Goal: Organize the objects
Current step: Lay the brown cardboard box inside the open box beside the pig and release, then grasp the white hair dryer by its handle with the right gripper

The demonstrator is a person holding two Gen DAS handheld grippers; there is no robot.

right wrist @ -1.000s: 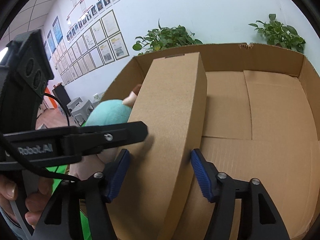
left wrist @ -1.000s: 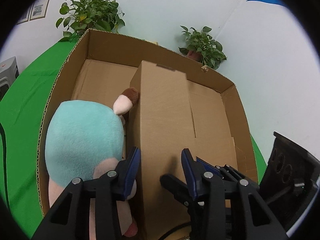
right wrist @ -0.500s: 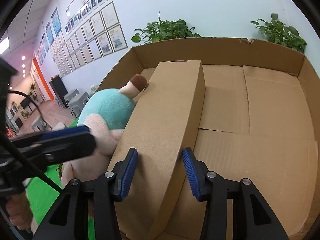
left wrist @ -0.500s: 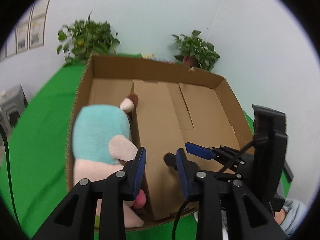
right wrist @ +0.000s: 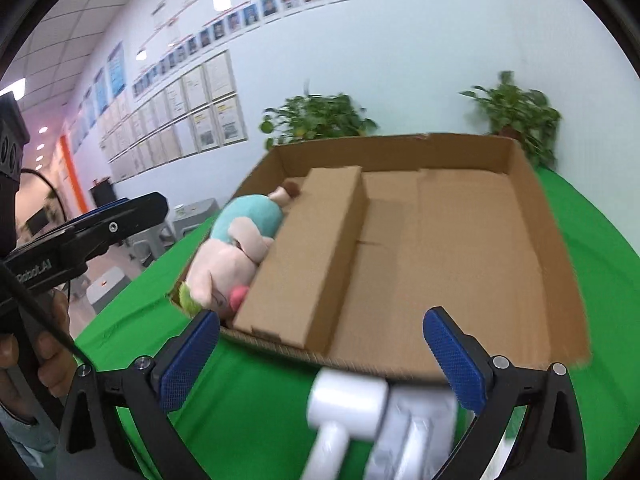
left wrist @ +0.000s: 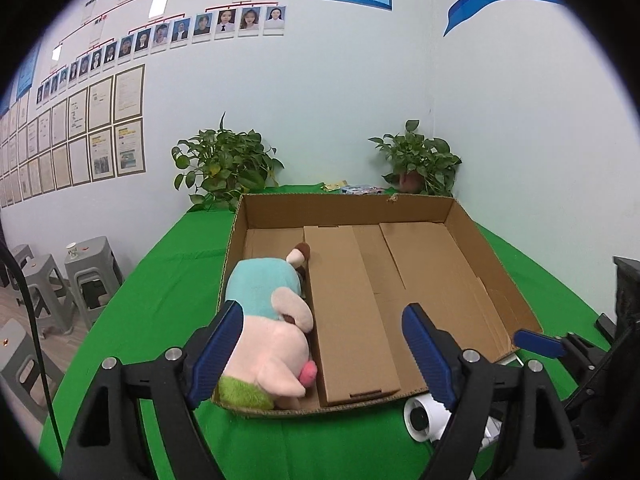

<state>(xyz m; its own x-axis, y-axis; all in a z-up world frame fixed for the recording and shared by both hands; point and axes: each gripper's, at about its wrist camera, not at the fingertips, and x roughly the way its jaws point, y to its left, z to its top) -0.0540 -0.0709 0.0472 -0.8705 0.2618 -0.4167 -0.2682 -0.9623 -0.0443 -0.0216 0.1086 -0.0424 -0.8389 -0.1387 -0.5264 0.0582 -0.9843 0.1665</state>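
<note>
A large open cardboard box point(left wrist: 496, 276) point(right wrist: 556, 248) lies on the green table. Inside it, at the left, lies a plush toy point(left wrist: 272, 320) point(right wrist: 236, 248) in teal, pink and green. A long brown carton point(left wrist: 348, 312) point(right wrist: 316, 256) lies beside the toy. My left gripper point(left wrist: 324, 352) is open and empty, held above the box's near edge. My right gripper point(right wrist: 320, 360) is open and empty, just in front of the box. White objects point(right wrist: 360, 412) lie on the cloth under it; one shows in the left wrist view point(left wrist: 424, 416).
Two potted plants point(left wrist: 224, 164) point(left wrist: 420, 160) stand at the table's far edge by the wall. Small flat items point(left wrist: 356, 189) lie between them. Grey stools point(left wrist: 88, 276) stand on the floor at the left. The left gripper's body point(right wrist: 84, 232) is at my right gripper's left.
Both grippers have pulled back out of the box and opened wide. The long carton now lies released beside the plush toy.
</note>
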